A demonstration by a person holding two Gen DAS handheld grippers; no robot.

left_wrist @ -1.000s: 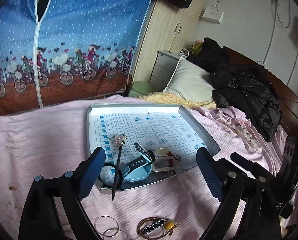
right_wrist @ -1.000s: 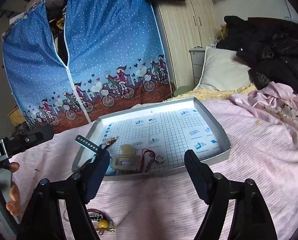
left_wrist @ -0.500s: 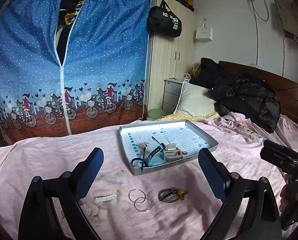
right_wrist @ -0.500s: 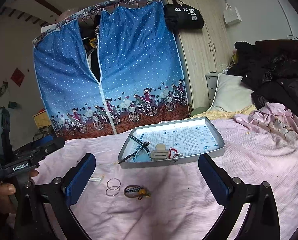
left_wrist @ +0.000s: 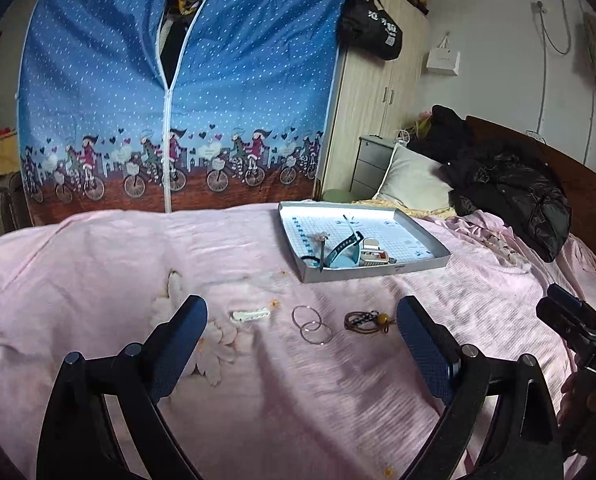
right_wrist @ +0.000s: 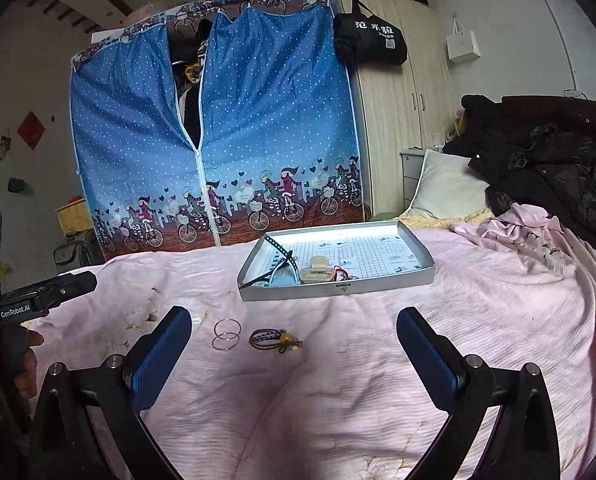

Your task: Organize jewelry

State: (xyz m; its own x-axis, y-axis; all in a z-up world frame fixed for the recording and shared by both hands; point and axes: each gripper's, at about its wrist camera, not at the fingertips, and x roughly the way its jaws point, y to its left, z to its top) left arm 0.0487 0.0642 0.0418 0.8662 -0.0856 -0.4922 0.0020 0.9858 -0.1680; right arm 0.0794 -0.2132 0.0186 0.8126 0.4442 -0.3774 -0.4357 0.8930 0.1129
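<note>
Nearest the cameras, the left gripper [left_wrist: 302, 334] and right gripper [right_wrist: 294, 344] gape wide, empty, above the pink bedspread [right_wrist: 338, 400]; "GenRobot.AI" marks the left one. Beyond lie two rings [right_wrist: 226, 334], a beaded bracelet [right_wrist: 274, 339], then the tray [right_wrist: 338, 288] holding a watch [left_wrist: 344, 250].

In the right wrist view, white lettering "GenRobot.AI" runs along the side of the left hand-held gripper [right_wrist: 38, 300] at the near left. In the left wrist view, the right hand-held gripper [left_wrist: 578, 332] at the near right bears "DAS". The far black bag [right_wrist: 370, 38] on the wooden wardrobe carries white Chinese characters, too small to make out, above a QR code.
</note>
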